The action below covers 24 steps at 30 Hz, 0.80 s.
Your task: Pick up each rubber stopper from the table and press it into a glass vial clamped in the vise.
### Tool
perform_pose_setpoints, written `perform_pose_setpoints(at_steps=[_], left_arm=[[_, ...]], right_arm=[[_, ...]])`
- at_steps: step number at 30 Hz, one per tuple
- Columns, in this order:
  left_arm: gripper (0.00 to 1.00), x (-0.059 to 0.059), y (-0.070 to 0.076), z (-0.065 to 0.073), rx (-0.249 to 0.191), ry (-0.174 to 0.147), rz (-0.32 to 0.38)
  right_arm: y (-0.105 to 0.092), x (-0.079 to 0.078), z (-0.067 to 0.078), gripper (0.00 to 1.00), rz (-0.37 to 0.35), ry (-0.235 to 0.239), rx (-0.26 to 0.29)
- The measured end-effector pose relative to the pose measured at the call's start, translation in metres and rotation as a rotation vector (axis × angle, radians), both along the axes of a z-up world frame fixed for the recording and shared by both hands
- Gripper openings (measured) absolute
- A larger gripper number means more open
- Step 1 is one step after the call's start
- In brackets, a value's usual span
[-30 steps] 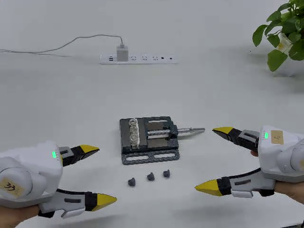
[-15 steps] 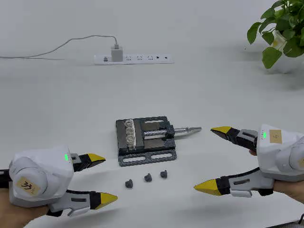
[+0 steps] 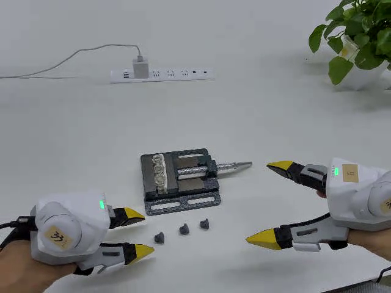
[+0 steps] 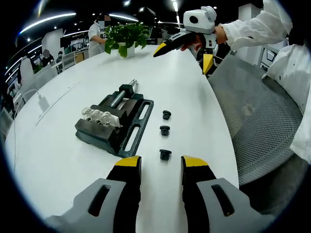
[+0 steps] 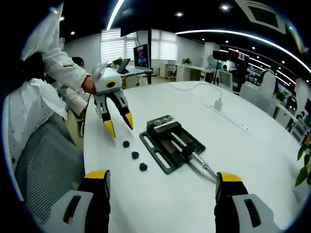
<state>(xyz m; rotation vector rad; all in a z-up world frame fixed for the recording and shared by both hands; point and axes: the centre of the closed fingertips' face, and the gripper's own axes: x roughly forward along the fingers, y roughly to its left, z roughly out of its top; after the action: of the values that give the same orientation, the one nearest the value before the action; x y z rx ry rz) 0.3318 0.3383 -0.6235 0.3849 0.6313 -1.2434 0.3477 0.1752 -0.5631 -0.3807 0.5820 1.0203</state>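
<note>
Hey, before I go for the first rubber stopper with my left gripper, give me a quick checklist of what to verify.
1. Left gripper jaws open and empty: ok.
2. Nearest stopper lined up: ok, in the left gripper view it lies just ahead, between the jaw tips.
3. Middle stopper apart from it: ok, bare table shows between them.
4. Vials upright in the vise: ok, and their mouths look unplugged.
5. Vise tight enough to take a push: cannot tell.
6. Right gripper away from the vise: ok, open and off to the side.
</note>
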Motion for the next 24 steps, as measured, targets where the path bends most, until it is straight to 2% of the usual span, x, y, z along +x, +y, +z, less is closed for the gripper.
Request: perform_pose_setpoints(at_steps=[8,24], left_arm=[[0.18,-0.004,-0.007,-0.013,0.047,0.000,-0.049],[0.08,-0.004,-0.013,-0.022,0.092,0.000,-0.082]], right_arm=[[0.000,0.000,-0.001,0.87,-0.005,0.004,0.002],[-0.003,0.000,-0.001,0.86,-0.018,0.010,0.000]])
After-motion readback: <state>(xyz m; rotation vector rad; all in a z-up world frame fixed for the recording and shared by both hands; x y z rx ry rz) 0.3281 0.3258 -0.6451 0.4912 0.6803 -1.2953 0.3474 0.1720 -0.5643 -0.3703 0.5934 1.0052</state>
